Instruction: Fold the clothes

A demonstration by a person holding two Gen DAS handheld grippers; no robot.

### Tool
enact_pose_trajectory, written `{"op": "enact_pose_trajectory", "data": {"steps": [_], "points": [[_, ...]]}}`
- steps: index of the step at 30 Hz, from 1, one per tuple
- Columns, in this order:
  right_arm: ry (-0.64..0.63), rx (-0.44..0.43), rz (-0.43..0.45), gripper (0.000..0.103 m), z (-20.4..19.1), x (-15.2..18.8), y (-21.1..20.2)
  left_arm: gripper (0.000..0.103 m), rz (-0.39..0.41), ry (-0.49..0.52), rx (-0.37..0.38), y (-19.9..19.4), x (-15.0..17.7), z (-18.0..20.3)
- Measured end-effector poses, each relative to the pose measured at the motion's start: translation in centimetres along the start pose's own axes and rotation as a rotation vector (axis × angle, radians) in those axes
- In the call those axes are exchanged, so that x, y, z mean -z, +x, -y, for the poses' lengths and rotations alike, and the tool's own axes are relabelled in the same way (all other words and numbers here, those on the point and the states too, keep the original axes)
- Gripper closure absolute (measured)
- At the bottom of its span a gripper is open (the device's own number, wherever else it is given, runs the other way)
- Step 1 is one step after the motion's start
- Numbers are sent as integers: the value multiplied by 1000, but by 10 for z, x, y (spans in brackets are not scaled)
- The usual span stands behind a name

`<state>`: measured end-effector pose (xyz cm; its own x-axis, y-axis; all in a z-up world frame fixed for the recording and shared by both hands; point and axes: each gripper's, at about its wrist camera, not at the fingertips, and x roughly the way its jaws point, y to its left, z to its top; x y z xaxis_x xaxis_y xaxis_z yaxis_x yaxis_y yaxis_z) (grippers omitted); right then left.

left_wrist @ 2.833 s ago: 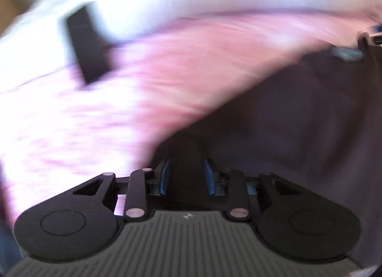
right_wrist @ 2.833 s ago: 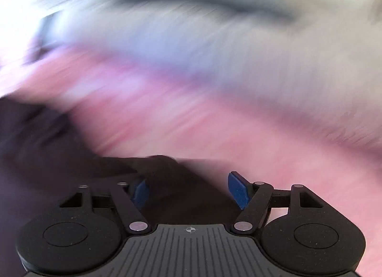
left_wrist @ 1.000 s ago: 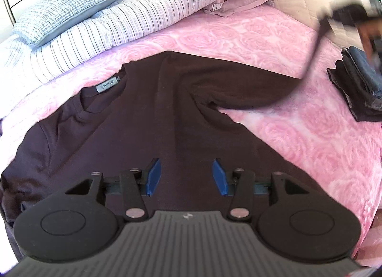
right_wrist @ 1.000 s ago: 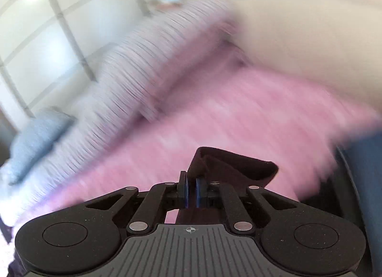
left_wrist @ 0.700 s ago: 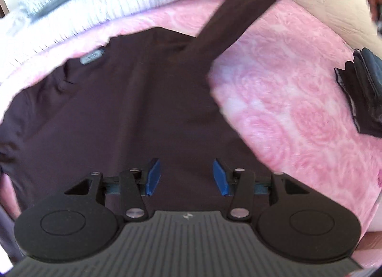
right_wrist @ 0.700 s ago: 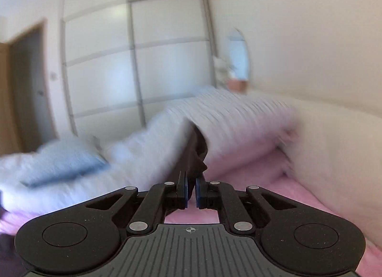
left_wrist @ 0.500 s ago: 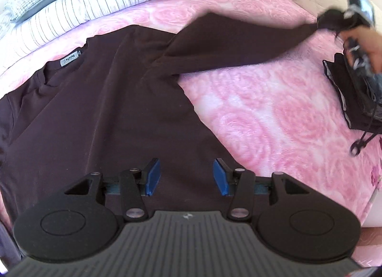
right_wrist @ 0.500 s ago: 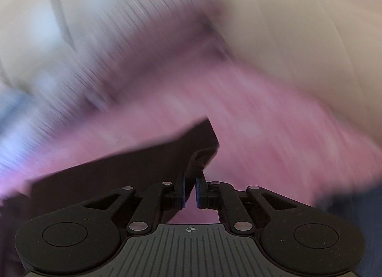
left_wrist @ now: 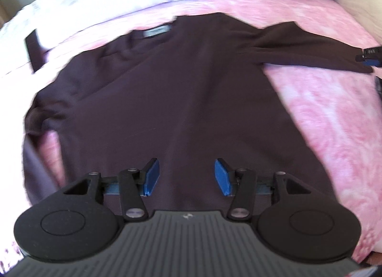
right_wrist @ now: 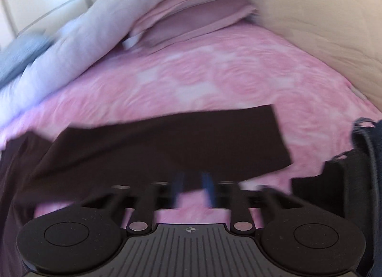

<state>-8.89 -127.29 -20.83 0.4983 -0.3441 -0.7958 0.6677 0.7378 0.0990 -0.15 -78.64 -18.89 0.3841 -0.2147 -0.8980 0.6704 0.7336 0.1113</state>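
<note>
— While the dark shirt (left_wrist: pixel 181 91) lies flat on the pink bedspread (left_wrist: pixel 334 114), what could spoil it?
— Its right sleeve (right_wrist: pixel 181 143) bunching (right gripper (right_wrist: pixel 193 191) blurred, can't tell its grip). Left gripper (left_wrist: pixel 186 176) gapes empty over the near hem.

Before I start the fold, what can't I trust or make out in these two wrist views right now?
- Right gripper: right wrist view, motion blur smears the blue pads; open or shut unclear.
- Sweater hem: left wrist view, hidden behind the left gripper body.
- Sweater's left cuff: left wrist view, cut off at the picture's left edge.
- Neck label: blurred, text unreadable.
- Folded dark clothes: right wrist view, cut by the edge.
</note>
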Motion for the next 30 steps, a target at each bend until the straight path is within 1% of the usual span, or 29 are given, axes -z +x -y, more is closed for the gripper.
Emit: {"op": "enact_pose_trajectory", "data": {"steps": [1, 3, 4, 5, 6, 8, 10, 11, 13, 14, 16, 18, 20, 22, 23, 25, 26, 27, 28, 29, 30], "points": [[-30, -11, -2, 41, -12, 5, -2, 55, 5, -11, -19, -4, 3, -11], [-83, -63, -22, 41, -40, 17, -7, 51, 6, -33, -54, -7, 11, -37], [-108, -97, -38, 41, -56, 23, -10, 49, -1, -45, -62, -3, 17, -54], [-132, -131, -53, 41, -72, 29, -14, 46, -8, -57, -71, 1, 23, -71], [-158, -166, -67, 41, -90, 36, -20, 43, -15, -68, -79, 5, 29, -88], [-207, -233, -91, 41, -130, 52, -33, 41, -29, -92, -96, 14, 40, -122], [-253, -298, -112, 41, -171, 70, -47, 38, -43, -116, -113, 22, 52, -155], [-272, -318, -116, 41, -193, 81, -54, 37, -51, -128, -121, 26, 58, -172], [-293, -334, -121, 41, -236, 103, -63, 37, -65, -151, -138, 35, 70, -206], [-303, -340, -123, 41, -258, 114, -68, 37, -70, -164, -127, 42, 75, -222], [-297, -323, -124, 41, -298, 138, -78, 37, -63, -163, -35, 61, 85, -243], [-278, -286, -136, 41, -335, 165, -85, 37, -48, -135, 52, 74, 94, -252], [-243, -250, -174, 41, -373, 190, -86, 37, -25, -106, 127, 81, 99, -258], [-229, -231, -225, 41, -406, 214, -84, 38, -14, -110, 197, 85, 100, -261], [-239, -224, -244, 41, -422, 225, -86, 38, -11, -123, 214, 87, 101, -265], [-254, -228, -250, 41, -447, 241, -92, 38, -15, -145, 211, 92, 102, -268], [-264, -237, -252, 41, -458, 247, -95, 45, -20, -146, 213, 92, 102, -269], [-280, -241, -250, 41, -468, 250, -97, 57, -22, -144, 223, 90, 102, -273], [-296, -245, -248, 41, -478, 254, -100, 69, -24, -141, 232, 87, 102, -278], [-312, -249, -247, 41, -487, 258, -102, 93, -26, -138, 242, 84, 102, -282], [-322, -254, -246, 41, -495, 260, -103, 99, -23, -142, 253, 80, 102, -289]]}}
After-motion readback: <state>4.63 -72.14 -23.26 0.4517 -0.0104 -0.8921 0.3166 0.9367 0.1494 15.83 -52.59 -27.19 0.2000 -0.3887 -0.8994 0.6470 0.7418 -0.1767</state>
